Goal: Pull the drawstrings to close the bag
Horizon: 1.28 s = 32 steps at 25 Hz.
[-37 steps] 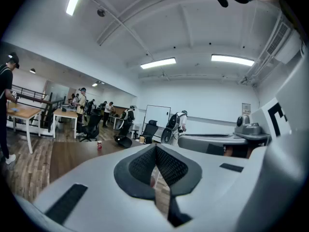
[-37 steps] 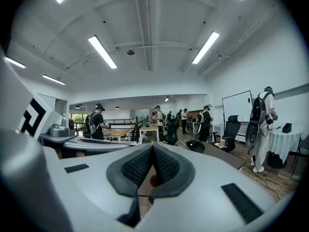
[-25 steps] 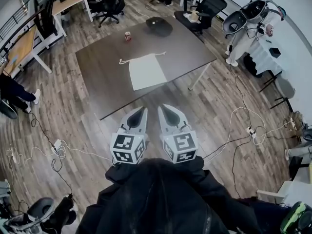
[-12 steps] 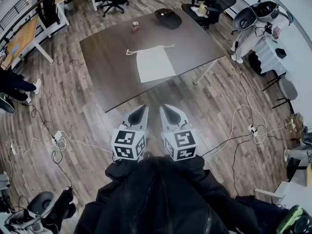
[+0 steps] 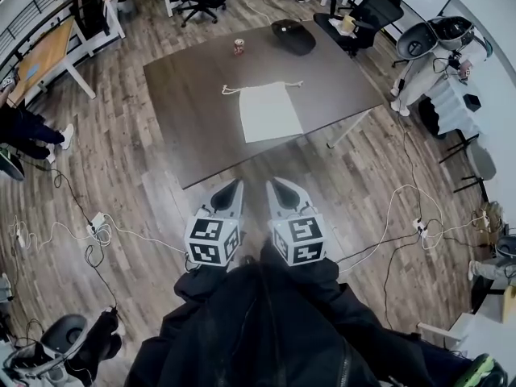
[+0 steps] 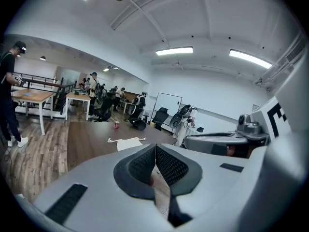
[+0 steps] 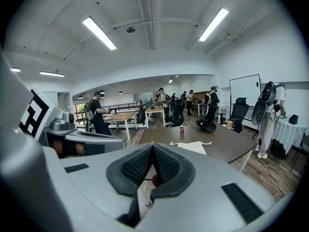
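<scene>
Bag (image 5: 270, 111) flat on table (image 5: 189, 111), drawstrings (image 5: 230, 90) perhaps at far edge, faint

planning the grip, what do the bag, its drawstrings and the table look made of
The bag looks like off-white cloth, matte, lying flat and limp. Its drawstrings seem thin pale cord, too small to be sure. The table looks like dark wood or laminate, smooth, with streaky grain.
</scene>
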Tool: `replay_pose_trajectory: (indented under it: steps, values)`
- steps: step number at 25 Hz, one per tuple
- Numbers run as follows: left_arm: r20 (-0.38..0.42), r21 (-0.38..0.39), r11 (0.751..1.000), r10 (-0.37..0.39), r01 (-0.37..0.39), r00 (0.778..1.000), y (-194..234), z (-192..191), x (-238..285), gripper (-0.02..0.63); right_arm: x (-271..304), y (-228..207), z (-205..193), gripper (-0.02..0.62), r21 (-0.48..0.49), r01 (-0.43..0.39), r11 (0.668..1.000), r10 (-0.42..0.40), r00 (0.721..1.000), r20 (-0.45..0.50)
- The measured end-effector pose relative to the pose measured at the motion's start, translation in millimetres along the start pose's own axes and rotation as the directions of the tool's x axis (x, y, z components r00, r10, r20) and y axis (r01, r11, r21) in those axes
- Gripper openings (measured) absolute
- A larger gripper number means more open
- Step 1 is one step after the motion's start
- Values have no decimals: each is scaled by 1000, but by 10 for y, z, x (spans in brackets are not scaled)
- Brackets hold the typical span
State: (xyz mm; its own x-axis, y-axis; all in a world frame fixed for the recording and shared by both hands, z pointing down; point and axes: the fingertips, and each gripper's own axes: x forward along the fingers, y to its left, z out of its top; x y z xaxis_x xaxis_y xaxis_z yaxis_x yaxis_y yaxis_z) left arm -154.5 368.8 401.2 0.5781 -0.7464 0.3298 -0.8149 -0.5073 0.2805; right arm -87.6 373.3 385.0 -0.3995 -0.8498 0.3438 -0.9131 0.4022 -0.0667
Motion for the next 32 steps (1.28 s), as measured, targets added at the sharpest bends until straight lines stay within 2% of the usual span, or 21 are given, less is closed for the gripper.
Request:
replay_pose_trajectory:
  steps: [5,10,17,25,32]
  values:
    - [-22,-11,1000,4,-4,1000,162,-40,231,32,258,-193,-29,21,0,8,1000,-8,1000,-22]
    - [-37,3,1000,-5,5,999,268,38,693,32,661,-553,19,21,-14,14,1000,-14,999,-32]
    - [-48,-24,999,44,-45,998,601,389,1620,32,1362,-1253,297,21,-30,-3,1000,1,999,-42]
    - [-63,-15,1000,16,-17,998,627,915,2956,32,2143,-2350,685,21,-23,-3,1000,2,998,-62]
    - [-65,-19,999,27,-28,998,675,1205,3585,32,2569,-2813,958,21,-37,-32,999,30,998,-60]
